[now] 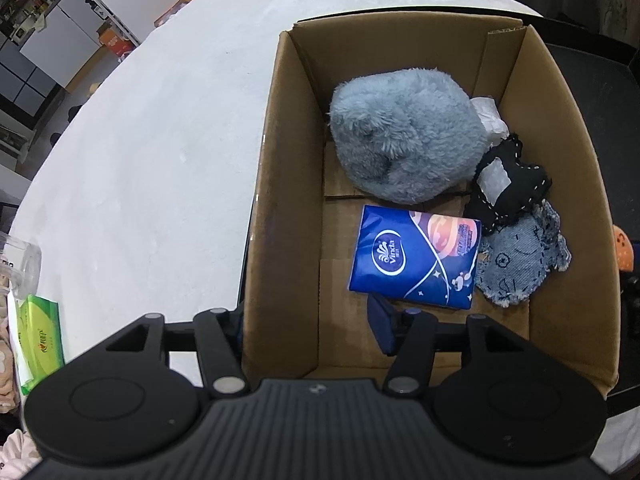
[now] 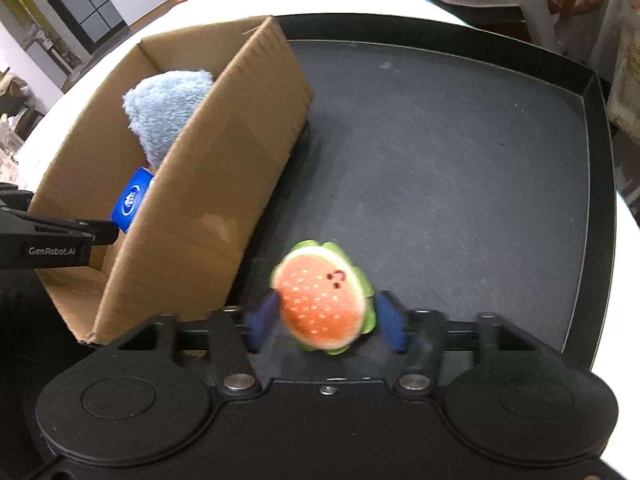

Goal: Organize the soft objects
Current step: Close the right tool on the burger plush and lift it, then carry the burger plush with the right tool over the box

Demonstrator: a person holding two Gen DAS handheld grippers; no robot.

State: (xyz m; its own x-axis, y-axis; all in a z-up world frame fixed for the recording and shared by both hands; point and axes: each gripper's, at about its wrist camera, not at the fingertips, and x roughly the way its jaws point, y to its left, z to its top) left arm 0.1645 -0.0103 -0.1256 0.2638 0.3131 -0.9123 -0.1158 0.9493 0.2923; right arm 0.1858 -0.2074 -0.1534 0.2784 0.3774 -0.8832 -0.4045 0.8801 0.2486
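Closest in, the right gripper (image 2: 326, 322) has its blue pads (image 2: 262, 322) on either side of a small round plush burger, orange with a green frill (image 2: 323, 298); the picture is smeared there, so I cannot tell whether the pads press it or only flank it. The toy sits at the near part of a black tray with a raised rim (image 2: 588, 128), whose dark floor lies bare to the right and beyond. Just left of the toy rises the long wall of an open brown cardboard box (image 2: 224, 184), standing on the tray. Over the box's near edge the left gripper (image 1: 312, 332) hangs spread and empty, one finger inside the box, the other outside its left wall. Inside lie a blue packet of tissues (image 1: 416, 256), beside it a frayed denim patch toy (image 1: 520, 260) and a black stitched cushion (image 1: 508, 184), then a fluffy grey-blue plush (image 1: 400, 136). The box's left floor strip is bare. Farther off spreads the white table (image 1: 160, 140).
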